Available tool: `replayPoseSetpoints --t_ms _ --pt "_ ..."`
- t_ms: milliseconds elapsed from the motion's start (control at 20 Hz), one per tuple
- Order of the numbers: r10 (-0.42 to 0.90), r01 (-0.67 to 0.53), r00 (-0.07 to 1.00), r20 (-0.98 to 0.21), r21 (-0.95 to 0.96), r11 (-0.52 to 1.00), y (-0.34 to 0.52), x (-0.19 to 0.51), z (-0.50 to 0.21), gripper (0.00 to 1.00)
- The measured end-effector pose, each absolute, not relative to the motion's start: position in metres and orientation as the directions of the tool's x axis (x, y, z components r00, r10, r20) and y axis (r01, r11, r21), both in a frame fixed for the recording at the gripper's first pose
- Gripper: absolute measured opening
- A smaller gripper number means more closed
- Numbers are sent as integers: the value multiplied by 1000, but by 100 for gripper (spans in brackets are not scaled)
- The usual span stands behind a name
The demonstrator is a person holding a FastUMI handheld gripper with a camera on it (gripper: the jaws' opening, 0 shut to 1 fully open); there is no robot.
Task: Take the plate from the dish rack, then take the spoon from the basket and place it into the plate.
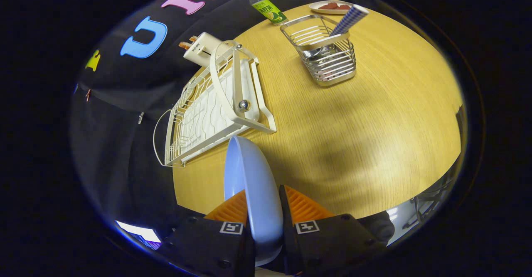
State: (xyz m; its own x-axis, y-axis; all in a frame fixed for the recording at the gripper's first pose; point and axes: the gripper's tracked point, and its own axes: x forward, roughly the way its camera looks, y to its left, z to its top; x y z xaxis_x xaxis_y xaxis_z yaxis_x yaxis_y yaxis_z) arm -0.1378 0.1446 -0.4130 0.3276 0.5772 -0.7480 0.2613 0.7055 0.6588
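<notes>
A pale blue plate (251, 177) stands on edge between my fingers, and my gripper (262, 206) is shut on its rim, holding it above the wooden table (365, 136). The white wire dish rack (212, 106) lies just beyond the plate, to the left, with no dishes in it. Farther off, to the right of the rack, stands a metal wire basket (328, 57). A spoon with a blue-and-white checked handle (349, 19) leans out of the basket; its bowl is down inside among the wires.
A green-labelled bottle (268, 9) and a small dish of red-brown food (332, 6) sit at the far side of the table. A white box (201, 48) lies behind the rack. The table's edge curves round on the right.
</notes>
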Motion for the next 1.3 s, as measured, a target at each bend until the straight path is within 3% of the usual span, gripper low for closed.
replayPoseSetpoints --t_ms 250,400,650,750,900,950,1100,1300 --pt "595 294 331 -733 679 673 154 -134 -430 31" --pt "533 278 334 -778 621 732 144 -132 -440 47" --pt "447 256 330 -831 535 805 128 -131 -451 60" --pt "427 253 331 -841 515 819 120 -134 -450 61" --pt "419 266 353 -837 519 812 111 -133 -445 81" --pt "418 260 363 -833 521 813 109 -132 -440 83" --pt "453 157 413 -790 551 819 109 -128 -409 91" --pt "503 -99 509 -698 533 840 112 -113 -344 99"
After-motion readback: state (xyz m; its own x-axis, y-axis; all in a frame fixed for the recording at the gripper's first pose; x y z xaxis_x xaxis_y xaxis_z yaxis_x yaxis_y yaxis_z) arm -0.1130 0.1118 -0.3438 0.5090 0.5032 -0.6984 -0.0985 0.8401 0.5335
